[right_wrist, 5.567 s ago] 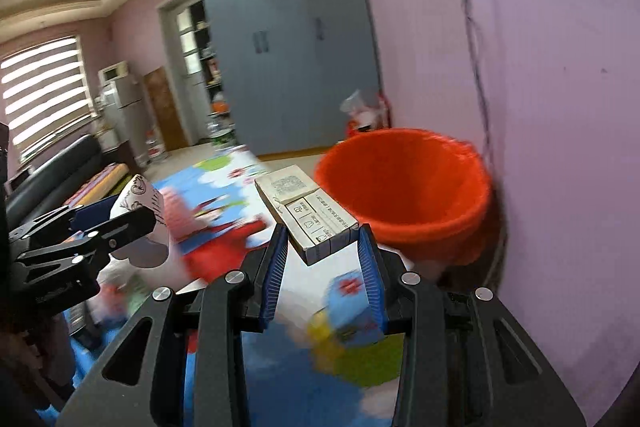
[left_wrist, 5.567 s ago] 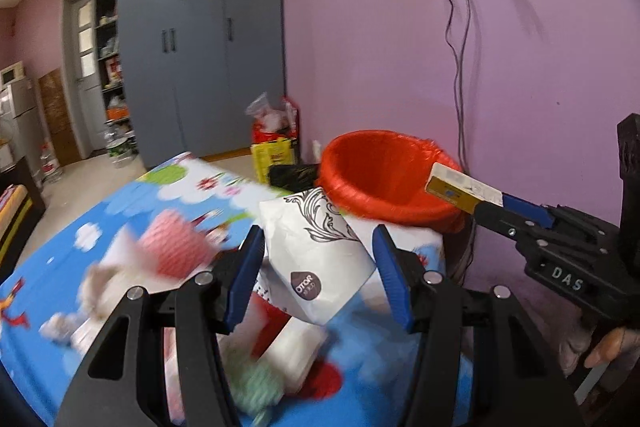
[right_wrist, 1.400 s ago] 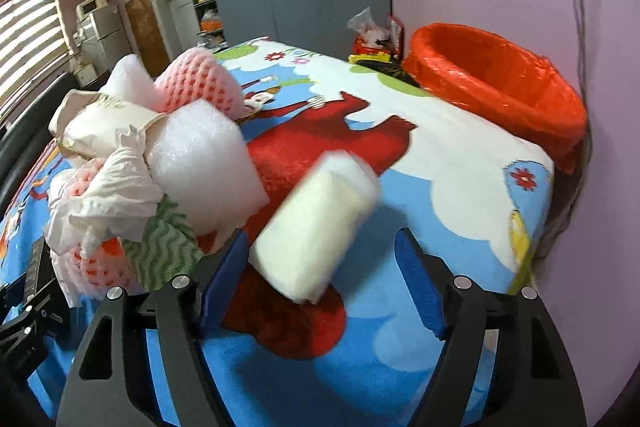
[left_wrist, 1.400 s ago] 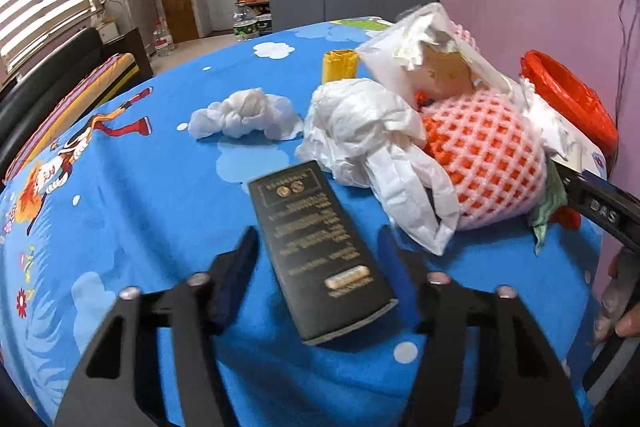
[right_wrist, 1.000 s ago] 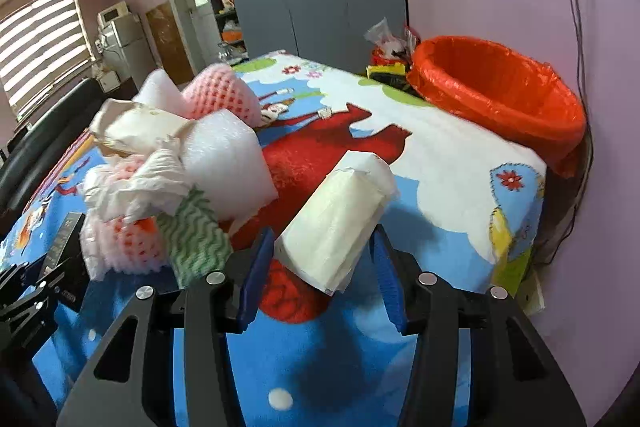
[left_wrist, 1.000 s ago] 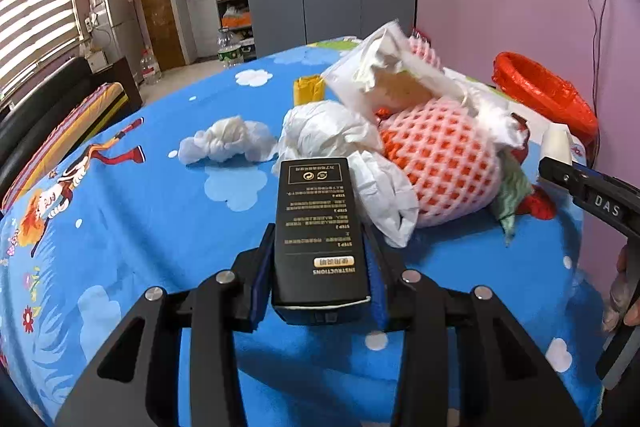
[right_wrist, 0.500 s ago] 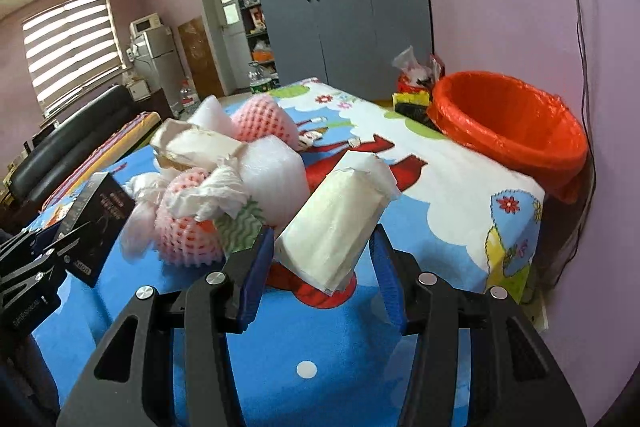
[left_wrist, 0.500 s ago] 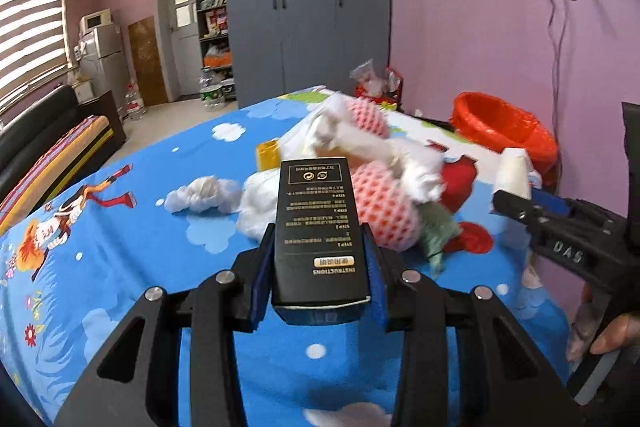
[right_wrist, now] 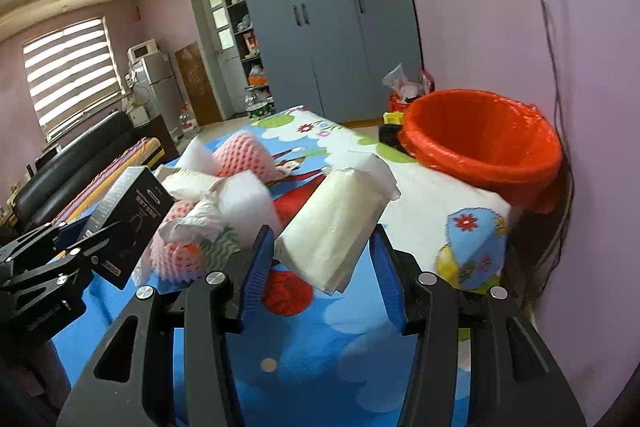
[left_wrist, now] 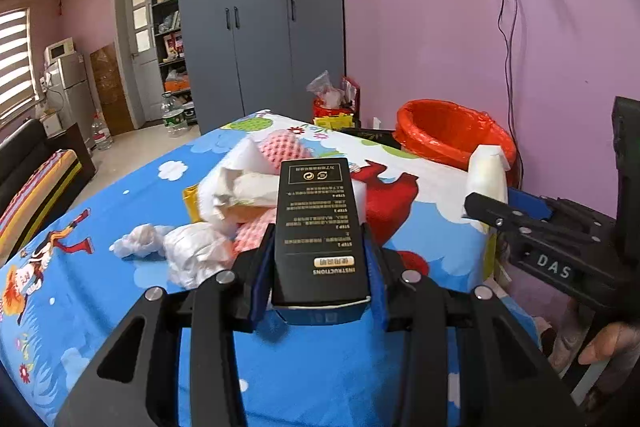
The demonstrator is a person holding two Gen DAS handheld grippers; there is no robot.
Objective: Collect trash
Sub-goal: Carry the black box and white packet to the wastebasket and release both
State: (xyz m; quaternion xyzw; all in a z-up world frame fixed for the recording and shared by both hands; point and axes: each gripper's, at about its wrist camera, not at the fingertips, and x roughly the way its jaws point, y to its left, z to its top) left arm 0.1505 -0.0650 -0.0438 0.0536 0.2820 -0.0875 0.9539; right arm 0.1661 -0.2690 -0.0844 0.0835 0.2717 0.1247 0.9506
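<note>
Item, left gripper (left_wrist: 320,263): blue-padded fingers closed on a flat black cardboard box with gold print (left_wrist: 320,227). The box's long axis runs straight out along the fingers, its far end pointing over the trash pile; it is held clear above the worktop (left_wrist: 100,287), which wears a blue cartoon-print cloth.

Item, right gripper (right_wrist: 320,263): fingers clamped on a soft white pack of paper tissues (right_wrist: 340,219). The pack lies aslant, long axis rising from lower left to upper right, its torn upper end aimed at the bin.

Item, destination: a round bin lined with an orange-red plastic bag (right_wrist: 480,143), standing off the worktop's far right corner, against the purple wall. It lies ahead and to the right of both sets of fingers. By my reckoning the right hand is nearer and has the straighter run; the left must cross over the far right corner to reach it.

Item, remaining on the worktop, mid-surface toward the far edge: pink foam fruit netting (left_wrist: 284,145), crumpled white tissue wads (left_wrist: 192,251), a yellow carton (left_wrist: 191,203) partly hidden behind them.
</note>
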